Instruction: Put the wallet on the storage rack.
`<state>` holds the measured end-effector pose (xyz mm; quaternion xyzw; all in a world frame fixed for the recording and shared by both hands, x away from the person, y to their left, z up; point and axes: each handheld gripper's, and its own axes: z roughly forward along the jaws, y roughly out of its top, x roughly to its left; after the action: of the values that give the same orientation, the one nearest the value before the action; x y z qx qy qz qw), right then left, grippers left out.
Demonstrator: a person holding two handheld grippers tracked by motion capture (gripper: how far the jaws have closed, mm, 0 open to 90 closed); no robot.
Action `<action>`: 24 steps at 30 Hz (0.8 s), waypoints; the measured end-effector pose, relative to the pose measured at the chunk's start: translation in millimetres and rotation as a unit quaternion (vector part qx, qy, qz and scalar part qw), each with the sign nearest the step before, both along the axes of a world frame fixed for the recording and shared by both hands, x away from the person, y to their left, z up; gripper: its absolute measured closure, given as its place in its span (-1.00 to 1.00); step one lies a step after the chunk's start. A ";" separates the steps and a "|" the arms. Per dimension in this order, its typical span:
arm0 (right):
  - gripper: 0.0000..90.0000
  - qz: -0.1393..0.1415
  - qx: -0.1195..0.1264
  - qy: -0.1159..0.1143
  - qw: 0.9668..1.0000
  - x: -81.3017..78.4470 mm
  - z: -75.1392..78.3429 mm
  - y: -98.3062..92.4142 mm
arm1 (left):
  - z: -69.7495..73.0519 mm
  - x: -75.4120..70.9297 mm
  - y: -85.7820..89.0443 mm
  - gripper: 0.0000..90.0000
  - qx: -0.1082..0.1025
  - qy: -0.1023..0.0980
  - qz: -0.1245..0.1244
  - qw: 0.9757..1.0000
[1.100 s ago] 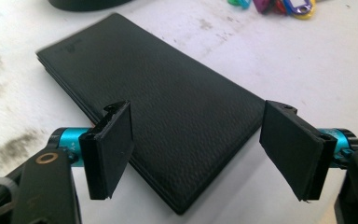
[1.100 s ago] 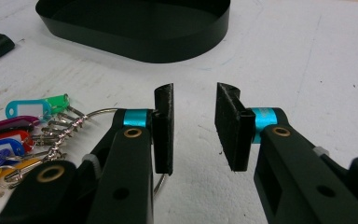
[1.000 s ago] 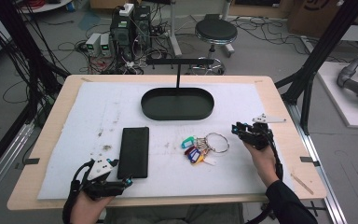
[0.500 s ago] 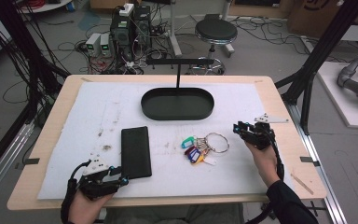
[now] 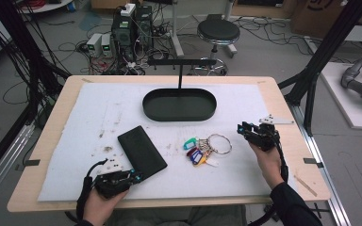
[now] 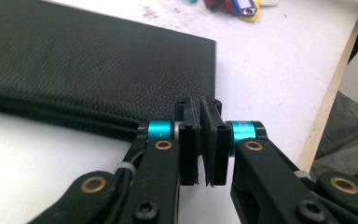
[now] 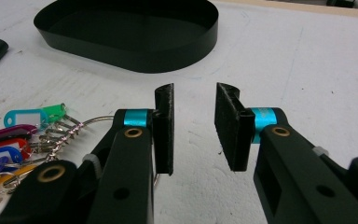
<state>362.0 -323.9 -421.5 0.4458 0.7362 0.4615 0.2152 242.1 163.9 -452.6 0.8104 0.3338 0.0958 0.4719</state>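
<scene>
Clenching your left gripper (image 6: 200, 140) on nothing beside the black wallet (image 5: 142, 151), jaws just closed, your right gripper (image 7: 193, 126) released right of the wallet, near the keys (image 5: 206, 149).

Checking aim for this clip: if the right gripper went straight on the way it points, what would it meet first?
Probably the black oval tray: the right gripper points across bare white mat toward its near wall.

Left gripper (image 5: 133, 177) low at near left of worktop (image 5: 264, 183), held in left hand (image 5: 104, 202), forearm entering from bottom edge. Its fingers (image 6: 189, 140) just closed, pads nearly touching, seemingly nothing between. Right gripper (image 5: 242, 128) at right side, right hand (image 5: 269, 157) behind it, dark sleeve on forearm. Its fingers (image 7: 164, 128) parted, clear gap, holding nothing.
</scene>
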 end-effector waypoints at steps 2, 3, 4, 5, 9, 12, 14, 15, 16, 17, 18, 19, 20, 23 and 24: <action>0.55 -0.001 0.001 0.000 1.000 -0.2 -0.1 -0.3 | 0.0 2.9 -3.7 0.94 0.001 -0.004 -0.009 1.000; 0.55 -0.001 0.000 0.000 1.000 -0.4 -0.2 -0.8 | 0.1 4.2 -5.3 0.95 0.000 -0.005 -0.011 1.000; 0.55 -0.001 0.000 0.000 1.000 -0.4 -0.2 -0.8 | 0.8 5.1 -6.4 0.95 0.000 -0.006 -0.015 1.000; 0.55 -0.002 0.001 -0.001 1.000 -0.7 0.1 -1.5 | 4.6 5.9 -5.5 0.92 0.006 -0.022 -0.015 1.000; 0.55 -0.004 0.003 -0.002 1.000 -1.0 0.4 -3.3 | 15.0 13.8 7.8 0.38 -0.004 -0.041 0.019 0.999; 0.55 -0.005 0.003 -0.003 1.000 -1.4 0.7 -4.3 | 25.2 31.4 32.3 0.22 -0.025 -0.069 0.057 0.996; 0.55 -0.005 0.003 -0.004 1.000 -1.7 1.1 -5.7 | 28.6 46.2 45.6 0.02 -0.027 -0.065 0.071 0.995; 0.55 -0.005 0.003 -0.004 1.000 -1.7 1.1 -5.7 | 29.4 54.3 53.1 0.02 -0.033 -0.066 0.078 0.994; 0.55 -0.006 0.004 -0.004 1.000 -1.5 1.1 -5.9 | 28.9 65.4 60.7 -0.01 -0.041 -0.061 0.081 0.994; 0.55 -0.007 0.005 -0.004 1.000 -1.3 1.1 -5.9 | 27.0 80.3 67.7 -0.06 -0.039 -0.050 0.088 0.994; 0.55 -0.007 0.005 -0.004 1.000 -1.3 1.1 -5.9 | 27.0 80.3 67.7 -0.06 -0.039 -0.050 0.088 0.994; 0.55 -0.007 0.005 -0.004 1.000 -0.8 0.8 -5.8 | 25.0 87.4 70.4 -0.06 -0.031 -0.048 0.094 0.994; 0.55 -0.006 0.004 -0.004 1.000 -0.8 0.8 -5.9 | 22.7 93.4 72.2 -0.06 -0.024 -0.046 0.102 0.993; 0.55 -0.005 0.005 -0.005 1.000 -0.6 0.8 -6.5 | 15.5 107.4 75.7 -0.08 -0.004 -0.027 0.114 0.993; 0.55 -0.004 0.005 -0.005 1.000 -0.4 0.6 -6.8 | 12.7 110.3 76.6 -0.08 -0.006 -0.020 0.114 0.993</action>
<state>361.6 -330.8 -420.9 0.4476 0.7311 0.4663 0.2185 352.4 240.5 -439.9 0.7622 0.4149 0.1629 0.4695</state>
